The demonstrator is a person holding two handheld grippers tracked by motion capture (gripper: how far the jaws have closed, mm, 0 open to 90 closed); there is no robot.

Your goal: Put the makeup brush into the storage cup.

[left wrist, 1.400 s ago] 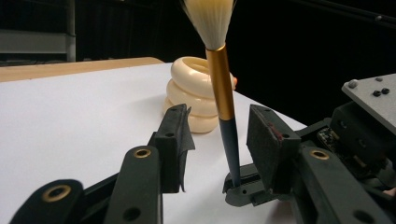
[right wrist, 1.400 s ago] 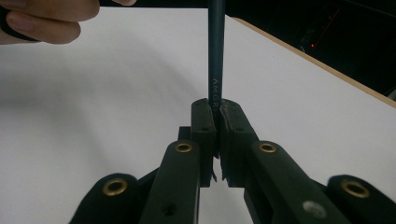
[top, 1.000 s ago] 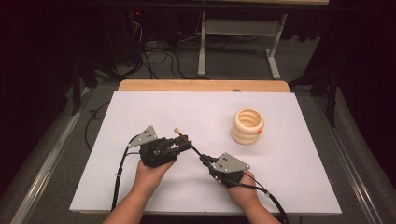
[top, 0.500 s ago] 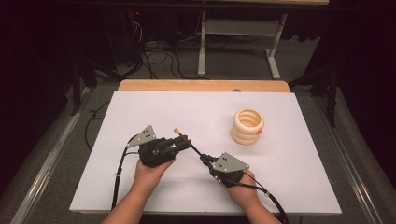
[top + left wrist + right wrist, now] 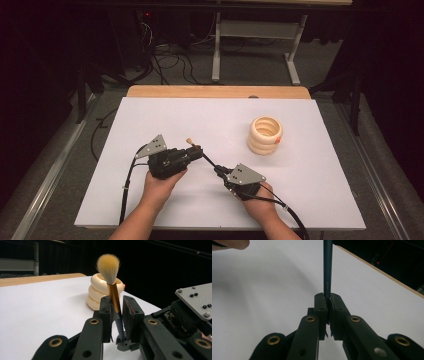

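Observation:
A brush (image 5: 209,160) with a dark handle, a copper ferrule and tan bristles lies low over the white table sheet (image 5: 150,115), between my two grippers. My right gripper (image 5: 218,170) is shut on the handle's end; in the right gripper view the handle (image 5: 327,265) runs straight up out of the closed right gripper (image 5: 327,297). My left gripper (image 5: 197,150) stands open with one jaw on each side of the ferrule. In the left gripper view the brush (image 5: 113,293) rests by one pad of the left gripper (image 5: 117,301), a slim gap at the other.
A cream holder of stacked rings (image 5: 265,135) with a small orange spot stands at the right of the sheet, also seen behind the bristles as the holder (image 5: 96,293). A wooden edge (image 5: 215,91) borders the far side. A hand (image 5: 229,243) shows at the upper left.

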